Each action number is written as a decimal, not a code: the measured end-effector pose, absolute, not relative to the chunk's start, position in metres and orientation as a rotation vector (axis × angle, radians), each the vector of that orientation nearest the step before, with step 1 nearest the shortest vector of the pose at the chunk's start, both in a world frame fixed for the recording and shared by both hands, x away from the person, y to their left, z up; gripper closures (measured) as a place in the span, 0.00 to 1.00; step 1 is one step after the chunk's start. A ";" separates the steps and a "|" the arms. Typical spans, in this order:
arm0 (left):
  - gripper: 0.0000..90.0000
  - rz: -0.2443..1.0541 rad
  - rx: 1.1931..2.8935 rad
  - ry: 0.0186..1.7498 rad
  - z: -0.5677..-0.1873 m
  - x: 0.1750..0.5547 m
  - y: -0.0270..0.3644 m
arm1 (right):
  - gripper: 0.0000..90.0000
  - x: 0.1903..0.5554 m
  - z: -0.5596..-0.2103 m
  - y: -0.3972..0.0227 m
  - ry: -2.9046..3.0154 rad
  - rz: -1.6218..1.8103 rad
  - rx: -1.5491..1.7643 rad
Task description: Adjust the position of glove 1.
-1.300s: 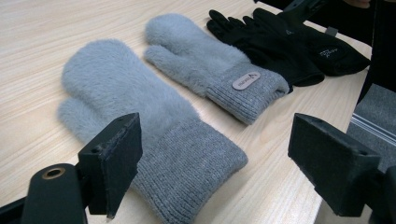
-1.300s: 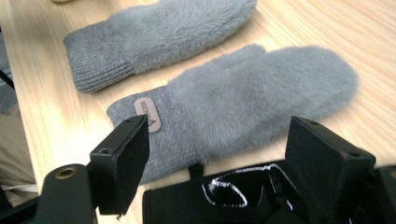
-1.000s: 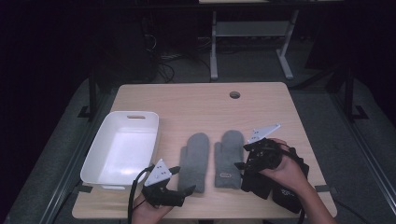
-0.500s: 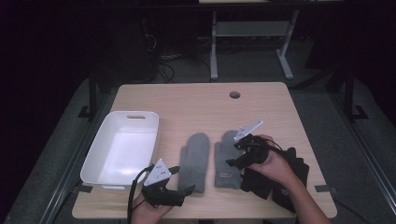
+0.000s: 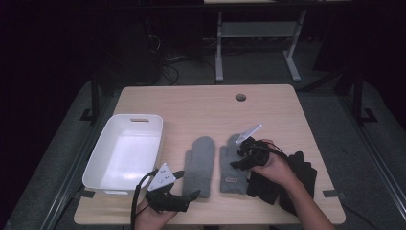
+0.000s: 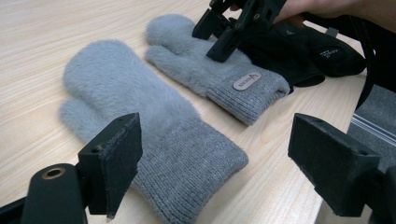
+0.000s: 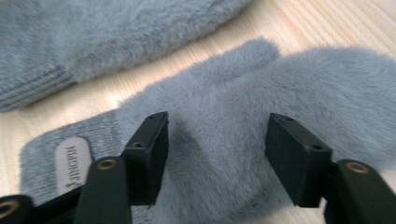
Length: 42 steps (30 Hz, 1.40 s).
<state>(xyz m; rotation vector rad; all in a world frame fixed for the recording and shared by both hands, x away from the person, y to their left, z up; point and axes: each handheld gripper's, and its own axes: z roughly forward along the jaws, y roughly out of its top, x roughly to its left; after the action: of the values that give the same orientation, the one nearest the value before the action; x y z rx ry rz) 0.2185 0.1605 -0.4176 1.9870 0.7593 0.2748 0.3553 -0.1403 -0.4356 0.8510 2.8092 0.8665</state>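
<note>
Now the right gripper (image 5: pixel 242 154) is closing its part-open jaws over the labelled grey mitten (image 7: pixel 261 116), nothing pinched yet; soft, light fleece, best grasped mid-palm.

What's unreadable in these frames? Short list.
- Right gripper: whether its jaws, which have just been closing, touch the labelled grey mitten is unclear; pile hides the tips in the right gripper view.
- Black gloves: partly under the person's hand in the high view, count unclear.
- Mitten label: logo too small to read in the left gripper view.
- White tub: interior washed out in the high view.
</note>
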 end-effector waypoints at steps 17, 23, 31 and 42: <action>0.20 0.270 1.990 0.761 -0.418 0.218 0.159 | 0.83 0.355 -0.442 -0.136 2.854 0.791 0.838; 0.20 0.277 1.992 0.755 -0.418 0.217 0.158 | 0.90 0.355 -0.441 -0.136 2.857 0.786 0.841; 0.20 0.275 1.990 0.761 -0.418 0.217 0.158 | 0.94 0.355 -0.436 -0.139 2.872 0.824 0.897; 0.20 0.279 1.975 0.773 -0.417 0.217 0.158 | 0.94 0.347 -0.418 -0.143 2.862 0.874 0.896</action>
<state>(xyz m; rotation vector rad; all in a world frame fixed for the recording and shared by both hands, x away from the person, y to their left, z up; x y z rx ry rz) 0.2170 0.1585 -0.4166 1.9750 0.7733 0.2785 0.3472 -0.1428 -0.4180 0.8956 2.8623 0.8740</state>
